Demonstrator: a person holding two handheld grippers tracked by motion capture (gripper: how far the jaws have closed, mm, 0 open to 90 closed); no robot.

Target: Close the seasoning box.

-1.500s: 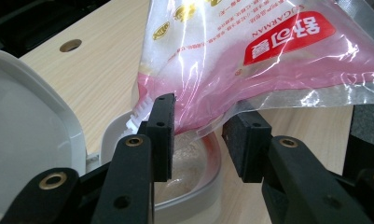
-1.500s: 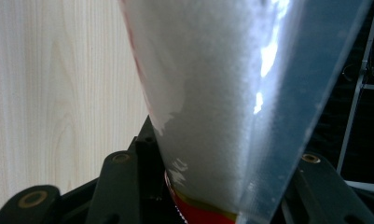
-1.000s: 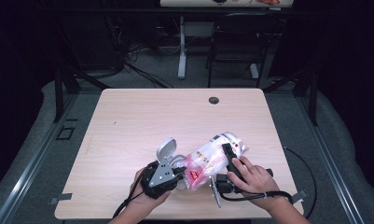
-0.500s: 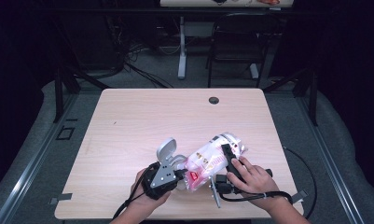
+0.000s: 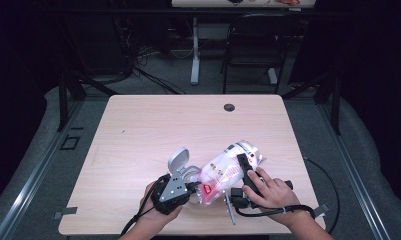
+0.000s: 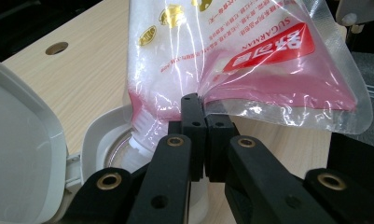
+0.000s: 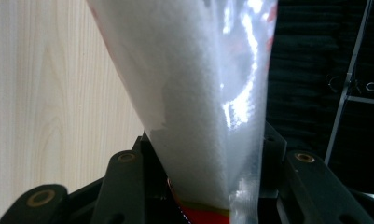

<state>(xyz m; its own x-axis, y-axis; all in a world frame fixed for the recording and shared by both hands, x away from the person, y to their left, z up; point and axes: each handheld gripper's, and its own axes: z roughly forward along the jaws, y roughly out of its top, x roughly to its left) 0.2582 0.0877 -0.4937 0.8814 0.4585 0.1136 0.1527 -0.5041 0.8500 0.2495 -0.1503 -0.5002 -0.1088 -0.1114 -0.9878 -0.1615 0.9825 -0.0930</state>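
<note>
Left gripper [image 6: 198, 109] has just been closing and now pinches the sugar bag [image 5: 223, 172] at its edge, right gripper [image 7: 208, 186] clamped round its body. An open white container [image 6: 100, 154] sits just left of the bag's spout, its lid [image 5: 178, 159] flipped up. Far side of the table [image 5: 153, 125] has a cable hole [image 5: 229, 107].

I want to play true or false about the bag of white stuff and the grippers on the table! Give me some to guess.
1. The clear plastic bag of white sugar with red print is held by both grippers. True.
2. The left gripper is wide open. False: its jaws are pinched shut on the bag's edge.
3. The white plastic container with a hinged lid has its lid closed. False: the lid stands open.
4. The light wooden table has a small round hole near its far edge. True.
5. The right gripper holds a spoon. False: it grips the bag.
</note>
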